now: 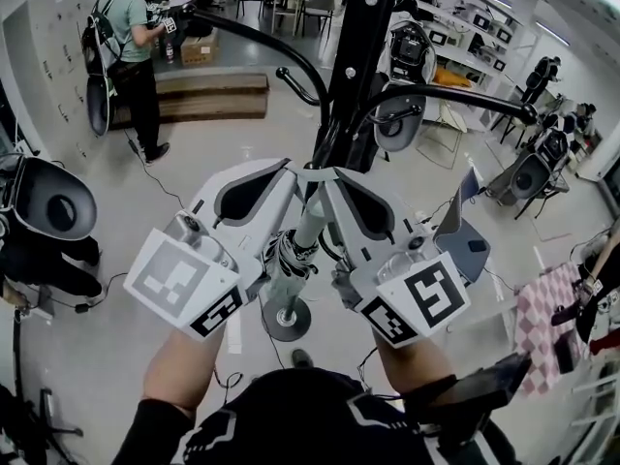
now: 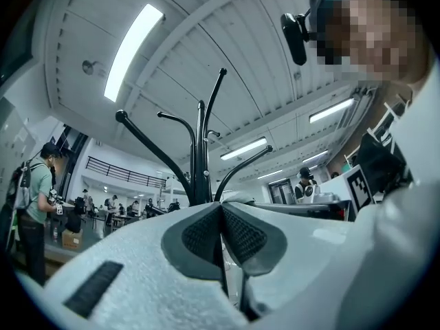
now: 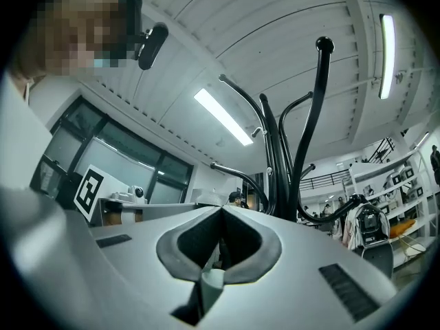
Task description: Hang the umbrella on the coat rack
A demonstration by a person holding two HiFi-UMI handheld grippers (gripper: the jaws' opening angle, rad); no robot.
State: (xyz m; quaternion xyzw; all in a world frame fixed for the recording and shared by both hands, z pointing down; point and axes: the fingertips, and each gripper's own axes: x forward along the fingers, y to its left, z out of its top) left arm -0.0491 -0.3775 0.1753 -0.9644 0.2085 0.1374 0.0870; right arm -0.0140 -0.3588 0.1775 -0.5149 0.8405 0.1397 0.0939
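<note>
A person raises two hand-held grippers to the black coat rack (image 1: 363, 56) in a busy workshop, their tips meeting just in front of its central pole. The left hand-held gripper (image 1: 291, 170) is clenched, its ribbed dark pads pressed flat together in its own view with nothing thick between them. The right hand-held gripper (image 1: 329, 180) is also closed at the tip, and a pale, rounded part of the umbrella (image 1: 291, 255) sits in the hollow between its jaws, so it appears to be grasping the umbrella. The folded umbrella, with a pale shaft and black-and-white patterned fabric, hangs between the two tools on the near side of the rack pole, below the rack's curved arms and touching none of them. Both gripper views look up past the closed jaws at those arms, which fan out against a white ribbed ceiling with strip lights. Well to the left of the rack, a bystander (image 1: 131, 46) in a green shirt with a backpack stands on the pale floor (image 1: 194, 163). A checked cloth (image 1: 542, 308) lies well to the right of the rack.
</note>
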